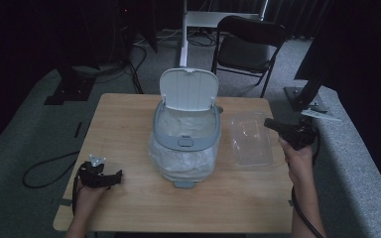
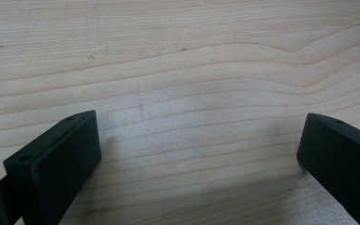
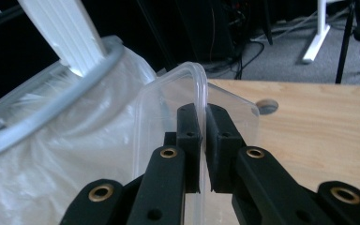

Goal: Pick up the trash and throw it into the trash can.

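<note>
2 hand-held grippers are at work on a light wooden table (image 1: 129,198). At the right of the high view, the right gripper (image 1: 272,124) is clamped on the rim of a clear plastic rectangular container (image 1: 250,141), which sits right of centre in that frame, just beside the bin. In the right gripper view the 2 black jaws stand narrow at the middle of the frame, pinching the container's thin transparent wall (image 3: 201,89) between their pads, with the rounded corner of the rim rising above the fingertips. The container looks tipped rather than flat, though whether it rests on the table I cannot tell.

At the centre of the high view stands a small white and grey waste bin (image 1: 186,141) lined with a translucent white plastic bag (image 1: 178,163); its white hinged lid (image 1: 188,89) is raised upright at the back. In the right gripper view the bin's grey rim ring (image 3: 51,103) fills the left side, close to the container.

At the lower left of the high view, the left gripper (image 1: 116,174) lies low over the table, well apart from the bin. In the left gripper view its 2 jaws stand wide at the bottom corners, with bare wood grain between them.
</note>
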Demonstrator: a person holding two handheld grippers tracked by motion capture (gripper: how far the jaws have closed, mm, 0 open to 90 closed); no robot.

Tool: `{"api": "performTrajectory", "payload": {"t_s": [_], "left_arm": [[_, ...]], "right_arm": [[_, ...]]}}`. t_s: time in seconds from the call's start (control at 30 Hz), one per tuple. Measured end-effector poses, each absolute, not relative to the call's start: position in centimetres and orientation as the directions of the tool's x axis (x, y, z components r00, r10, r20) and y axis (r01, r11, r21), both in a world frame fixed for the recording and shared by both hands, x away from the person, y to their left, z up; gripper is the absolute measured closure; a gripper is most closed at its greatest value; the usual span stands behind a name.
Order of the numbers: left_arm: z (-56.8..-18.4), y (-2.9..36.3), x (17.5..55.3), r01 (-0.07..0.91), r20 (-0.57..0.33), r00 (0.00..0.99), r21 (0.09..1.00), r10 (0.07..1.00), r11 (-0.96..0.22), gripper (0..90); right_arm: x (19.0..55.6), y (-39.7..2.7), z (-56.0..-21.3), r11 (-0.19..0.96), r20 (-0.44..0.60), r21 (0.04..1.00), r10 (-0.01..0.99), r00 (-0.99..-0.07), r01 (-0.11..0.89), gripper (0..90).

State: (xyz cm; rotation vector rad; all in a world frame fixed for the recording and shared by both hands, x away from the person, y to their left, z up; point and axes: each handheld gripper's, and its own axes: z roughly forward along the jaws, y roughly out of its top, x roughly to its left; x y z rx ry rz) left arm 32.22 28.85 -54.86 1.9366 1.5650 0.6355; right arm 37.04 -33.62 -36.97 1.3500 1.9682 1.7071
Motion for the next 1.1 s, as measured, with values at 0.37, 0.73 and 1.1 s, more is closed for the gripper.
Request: {"api": "performTrajectory", "payload": {"t_s": [0.37, 0.73, 1.1], "left_arm": [[-54.9, 28.9, 32.3, 0.71, 0.014, 0.207, 0.685, 0.978, -0.16, 0.6], [-54.9, 28.9, 32.3, 0.71, 0.014, 0.207, 0.686, 0.978, -0.16, 0.6], [-54.9, 28.9, 32.3, 0.711, 0.013, 0.205, 0.685, 0.979, -0.159, 0.7]], "right_arm": [[35.5, -32.8, -33.0, -0.093, 0.342, 0.91, 0.716, -0.609, 0.403, 85.2], [34.7, -32.1, -29.2, -0.102, 0.305, 0.938, 0.697, -0.649, 0.331, 85.2], [34.1, -31.0, -26.0, -0.098, 0.26, 0.958, 0.687, -0.679, 0.268, 85.1]]}}
